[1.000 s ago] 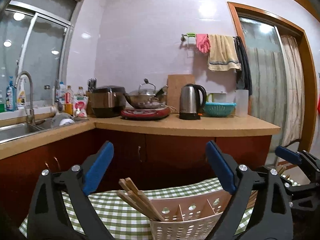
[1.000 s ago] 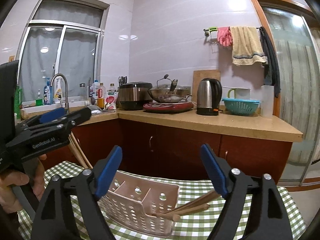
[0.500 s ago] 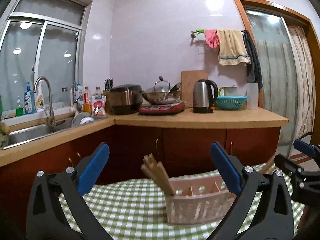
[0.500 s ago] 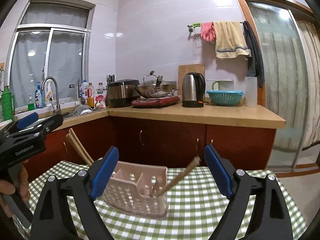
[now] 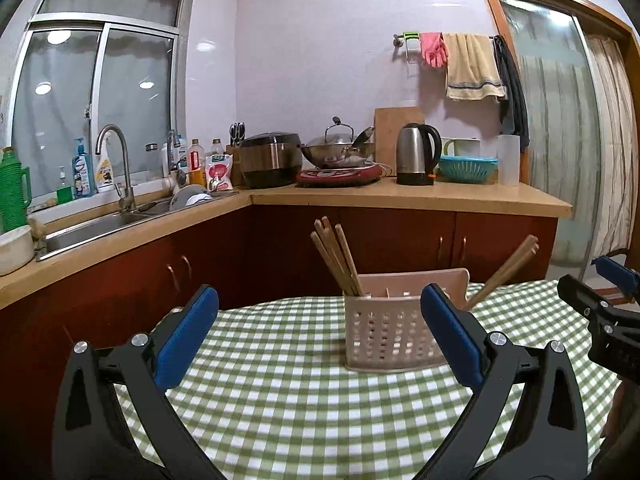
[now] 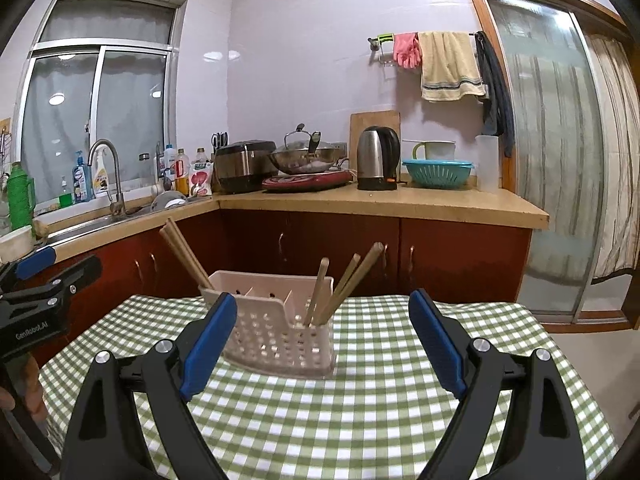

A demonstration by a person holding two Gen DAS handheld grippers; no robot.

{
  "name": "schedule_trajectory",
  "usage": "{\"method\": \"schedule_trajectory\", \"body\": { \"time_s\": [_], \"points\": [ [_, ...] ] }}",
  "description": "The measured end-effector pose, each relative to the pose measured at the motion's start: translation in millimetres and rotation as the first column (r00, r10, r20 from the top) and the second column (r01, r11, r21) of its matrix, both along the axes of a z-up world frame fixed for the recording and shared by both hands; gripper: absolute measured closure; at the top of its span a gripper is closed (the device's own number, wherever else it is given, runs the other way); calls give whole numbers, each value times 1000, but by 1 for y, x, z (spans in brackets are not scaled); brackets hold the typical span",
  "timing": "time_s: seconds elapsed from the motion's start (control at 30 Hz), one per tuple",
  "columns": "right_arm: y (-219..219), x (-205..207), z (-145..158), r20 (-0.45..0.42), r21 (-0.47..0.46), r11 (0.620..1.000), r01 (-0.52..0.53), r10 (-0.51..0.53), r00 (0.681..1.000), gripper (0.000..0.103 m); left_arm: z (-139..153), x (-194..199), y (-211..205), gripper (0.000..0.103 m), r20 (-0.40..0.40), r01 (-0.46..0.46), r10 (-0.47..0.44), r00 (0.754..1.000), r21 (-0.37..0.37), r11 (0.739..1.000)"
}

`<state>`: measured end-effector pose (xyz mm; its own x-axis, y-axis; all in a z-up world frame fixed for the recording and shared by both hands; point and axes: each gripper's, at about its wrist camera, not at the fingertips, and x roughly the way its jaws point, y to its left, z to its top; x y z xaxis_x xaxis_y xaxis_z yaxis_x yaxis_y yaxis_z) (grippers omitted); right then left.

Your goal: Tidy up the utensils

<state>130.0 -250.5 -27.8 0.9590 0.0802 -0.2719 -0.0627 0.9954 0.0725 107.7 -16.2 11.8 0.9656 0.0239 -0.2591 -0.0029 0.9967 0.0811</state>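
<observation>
Perforated beige plastic utensil caddy (image 5: 390, 330) standing at frame centre on green checked tablecloth (image 5: 288, 400), wooden chopsticks (image 5: 335, 256) angled from its left end, right wrist view alone showing inner dividers and right-end chopsticks (image 6: 344, 284), left gripper (image 5: 320, 336) and right gripper (image 6: 322, 342) spread apart, empty.

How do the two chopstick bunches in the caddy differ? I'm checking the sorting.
The left bunch stands in the left end compartment of the caddy and leans left; the right bunch sits at the right end and leans right. The left bunch stays tight; the right bunch fans apart. Both are wooden and rest tips down.
</observation>
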Motion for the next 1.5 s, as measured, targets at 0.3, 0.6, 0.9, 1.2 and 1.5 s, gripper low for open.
{"method": "schedule_trajectory", "body": {
  "time_s": [0.3, 0.6, 0.9, 1.2, 1.5],
  "points": [
    [-1, -33, 3, -15, -7, 1000, 15, -15, 1000, 18, 5, -43, 5, 4, -1, -16, 16, 1000, -27, 1000],
    [-1, -61, 12, -3, -27, 999, 26, -26, 1000, 17, 12, -67, 5, 4, 1, -23, 23, 1000, -34, 999],
    [4, -69, 17, 17, -37, 999, 26, -26, 1000, 17, 14, -76, 10, 4, 11, -28, 28, 1000, -44, 999],
    [4, -69, 18, 21, -39, 999, 26, -26, 999, 17, 15, -78, 11, 4, 11, -25, 26, 1000, -52, 998],
    [4, -70, 19, 22, -38, 999, 27, -26, 999, 17, 17, -81, 13, 4, 6, -21, 22, 1000, -55, 998]
  ]
}}
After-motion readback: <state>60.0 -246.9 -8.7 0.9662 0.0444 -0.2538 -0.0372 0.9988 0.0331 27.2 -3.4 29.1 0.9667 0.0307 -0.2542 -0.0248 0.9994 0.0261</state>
